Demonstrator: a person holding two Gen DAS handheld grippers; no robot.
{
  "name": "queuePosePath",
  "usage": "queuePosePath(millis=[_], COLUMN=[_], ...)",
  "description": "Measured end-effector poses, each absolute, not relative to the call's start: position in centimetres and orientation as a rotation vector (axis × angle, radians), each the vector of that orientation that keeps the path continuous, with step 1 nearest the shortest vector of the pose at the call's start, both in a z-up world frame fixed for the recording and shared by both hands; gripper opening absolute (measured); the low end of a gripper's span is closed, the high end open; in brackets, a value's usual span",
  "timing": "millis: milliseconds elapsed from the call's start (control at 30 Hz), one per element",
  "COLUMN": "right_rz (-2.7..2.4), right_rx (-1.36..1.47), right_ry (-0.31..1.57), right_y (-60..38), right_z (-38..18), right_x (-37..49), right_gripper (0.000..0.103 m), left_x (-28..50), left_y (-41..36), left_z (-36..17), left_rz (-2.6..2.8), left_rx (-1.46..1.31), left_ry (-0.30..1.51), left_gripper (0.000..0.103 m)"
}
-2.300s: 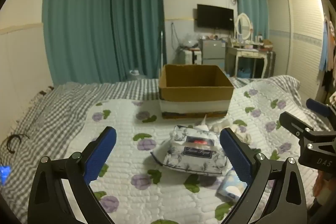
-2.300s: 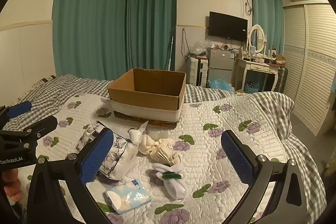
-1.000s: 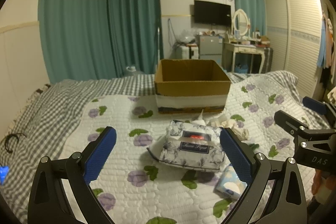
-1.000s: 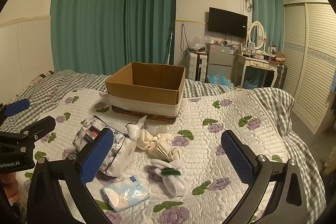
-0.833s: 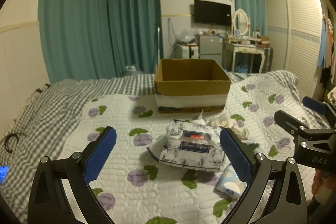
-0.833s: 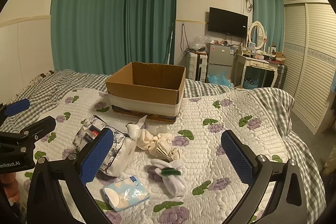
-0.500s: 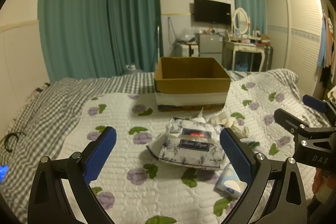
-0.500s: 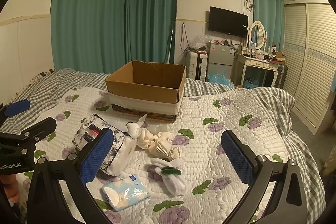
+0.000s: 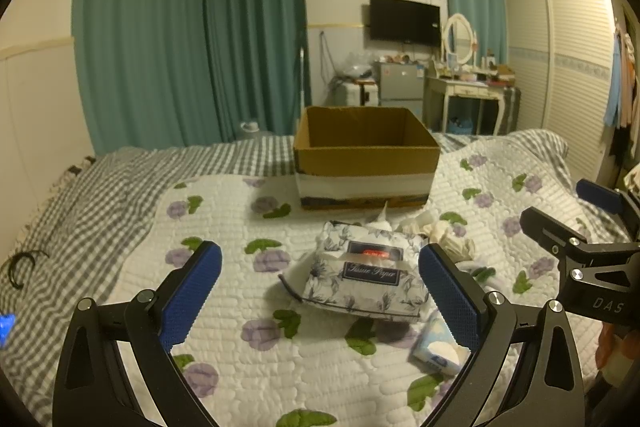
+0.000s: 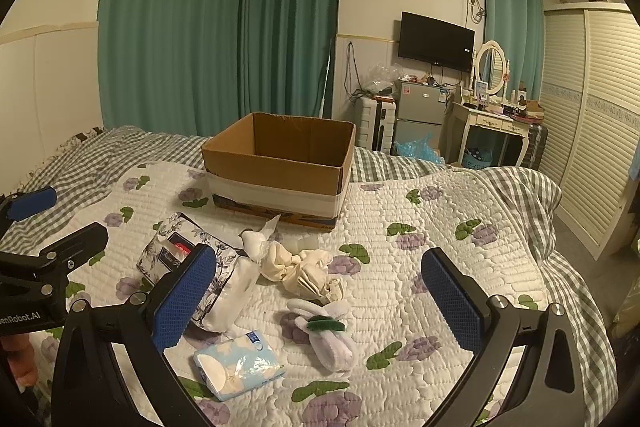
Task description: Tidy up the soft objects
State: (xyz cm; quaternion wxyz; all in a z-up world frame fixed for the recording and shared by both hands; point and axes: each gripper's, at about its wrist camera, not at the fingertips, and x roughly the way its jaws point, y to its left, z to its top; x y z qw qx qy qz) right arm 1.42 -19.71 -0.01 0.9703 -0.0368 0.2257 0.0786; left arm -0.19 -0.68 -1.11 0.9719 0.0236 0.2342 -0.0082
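Two grippers, left gripper point(image 9: 320, 291) and right gripper point(image 10: 320, 297), hover spread and empty over the bed point(image 10: 460, 227). Tissue pack point(image 9: 366, 277) lies between the left jaws, likely first pick; cardboard box point(image 9: 366, 151) waits empty beyond, sock bundle point(image 10: 326, 333) nearer.

The floor of the cardboard box point(image 10: 280, 163) is hidden behind its near wall in both views. Left of the box in the left wrist view, a dark looped thing point(image 9: 22, 265) on the checked cover is too small to identify, and a blue patch point(image 9: 6, 323) is cut off by the frame edge. Nearer than the box, the small blue packet point(image 9: 438, 345) is partly covered by a gripper finger. Items on the dressing table point(image 10: 492, 115), right of the box, are too small to tell.
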Motion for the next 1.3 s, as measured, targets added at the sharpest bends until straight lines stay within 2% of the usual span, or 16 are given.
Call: queuePosePath(millis=[933,1133,1300], right_rz=[0.126,0.127,0.187], right_rx=[-0.093,-0.114,-0.135], right_ry=[0.471,0.534,0.649], right_y=[-19.3,-17.9,-15.4], right_z=[0.5,-0.1,-3.0], right_x=[1.4,0.6,0.3], right_gripper=[0.103,0.103,0.103], left_x=[-0.9,-1.3,-1.0], left_y=[-0.3,1.4,2.4], left_z=[-0.3,-0.2,-1.6], left_rz=[-0.032,-0.04,-0.057], left_rx=[0.061,0.069,0.072], left_ry=[0.487,0.505,0.556], left_gripper=[0.101,0.101,0.101])
